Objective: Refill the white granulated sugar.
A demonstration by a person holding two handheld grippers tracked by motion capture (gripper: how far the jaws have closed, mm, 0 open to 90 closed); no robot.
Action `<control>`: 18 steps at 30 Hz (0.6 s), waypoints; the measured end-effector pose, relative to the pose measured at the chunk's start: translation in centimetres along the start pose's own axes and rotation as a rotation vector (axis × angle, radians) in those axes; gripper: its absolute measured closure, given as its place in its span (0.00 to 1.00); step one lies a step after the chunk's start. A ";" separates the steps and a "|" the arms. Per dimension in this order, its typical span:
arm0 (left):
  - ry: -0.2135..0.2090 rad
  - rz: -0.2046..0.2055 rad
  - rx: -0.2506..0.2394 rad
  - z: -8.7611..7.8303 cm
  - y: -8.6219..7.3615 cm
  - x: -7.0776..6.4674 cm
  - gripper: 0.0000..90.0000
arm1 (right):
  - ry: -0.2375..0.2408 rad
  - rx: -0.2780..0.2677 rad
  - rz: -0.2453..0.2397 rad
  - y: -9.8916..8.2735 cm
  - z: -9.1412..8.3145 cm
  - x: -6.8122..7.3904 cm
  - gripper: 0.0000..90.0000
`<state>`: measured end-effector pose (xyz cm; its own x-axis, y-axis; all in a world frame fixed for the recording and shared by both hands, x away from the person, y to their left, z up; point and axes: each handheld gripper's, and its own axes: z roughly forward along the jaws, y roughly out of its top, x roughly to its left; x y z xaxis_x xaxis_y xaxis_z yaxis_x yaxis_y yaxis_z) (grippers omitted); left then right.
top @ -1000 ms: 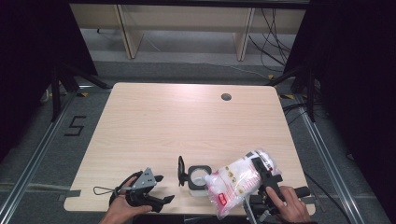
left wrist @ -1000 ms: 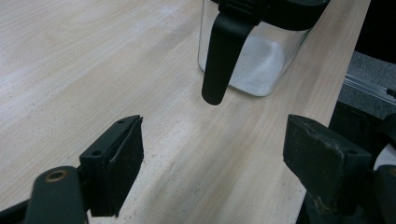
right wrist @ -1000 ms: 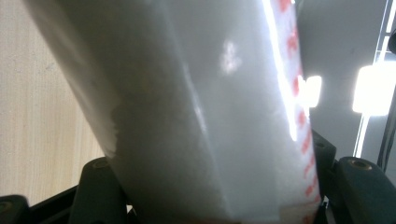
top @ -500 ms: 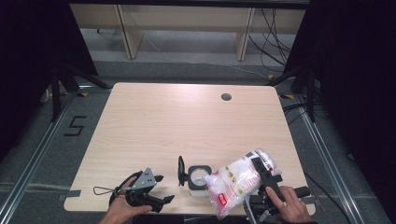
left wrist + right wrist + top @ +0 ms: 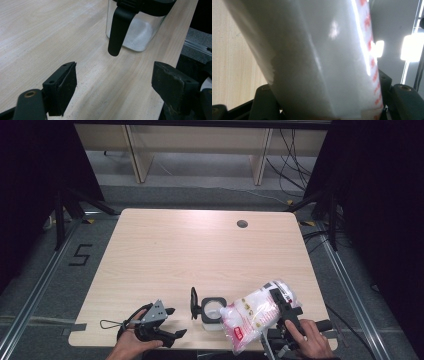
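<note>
Bag [image 5: 317,57] print blurred, edge-cropped

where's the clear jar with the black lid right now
In the high view the jar stands near the table's front edge, lid flipped open, between the left tool and the white bag held in the right tool.

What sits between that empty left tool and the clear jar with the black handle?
Nothing visible does. The left tool is open, and bare table runs from its jaws to the jar. The jar's black handle hangs on the near side, facing the tool.
</note>
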<state>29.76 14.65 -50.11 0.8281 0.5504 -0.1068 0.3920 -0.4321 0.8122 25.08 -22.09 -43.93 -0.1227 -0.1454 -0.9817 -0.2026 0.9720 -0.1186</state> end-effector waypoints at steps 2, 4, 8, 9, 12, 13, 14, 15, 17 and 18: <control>0.005 -0.006 0.004 -0.1 0.0 -0.1 0.22 | 0.008 -0.003 0.001 0.0 0.1 0.0 0.42; 0.000 0.005 0.000 0.0 0.0 0.0 0.22 | 0.004 -0.019 -0.014 -0.1 0.1 0.0 0.42; 0.004 -0.005 0.004 -0.1 0.0 -0.1 0.22 | 0.010 -0.010 -0.016 -0.1 0.1 0.0 0.42; 0.004 -0.001 0.005 -0.1 0.0 0.0 0.22 | 0.007 -0.013 -0.019 -0.1 0.1 -0.1 0.42; 0.006 -0.006 0.005 -0.1 0.0 -0.1 0.22 | -0.003 -0.029 -0.015 -0.1 0.2 0.1 0.42; 0.004 -0.006 0.004 -0.1 0.0 -0.1 0.22 | -0.004 -0.029 -0.014 -0.1 0.2 0.1 0.42; 0.008 0.000 0.010 -0.1 0.0 0.0 0.22 | -0.001 -0.031 -0.018 -0.1 0.3 0.1 0.42; 0.003 0.004 0.003 0.0 0.0 0.0 0.22 | -0.005 -0.034 -0.022 -0.1 0.3 0.1 0.42; 0.006 -0.006 0.005 -0.1 0.0 -0.1 0.22 | -0.004 -0.030 -0.032 0.0 0.3 0.1 0.42; 0.004 -0.006 0.003 -0.1 0.0 -0.1 0.22 | -0.009 -0.036 -0.034 0.0 0.3 0.2 0.42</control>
<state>29.68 14.64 -50.06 0.8243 0.5554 -0.1094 0.3981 -0.4314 0.8096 25.39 -22.09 -44.13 -0.1068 -0.1768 -0.9784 -0.2412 0.9593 -0.1470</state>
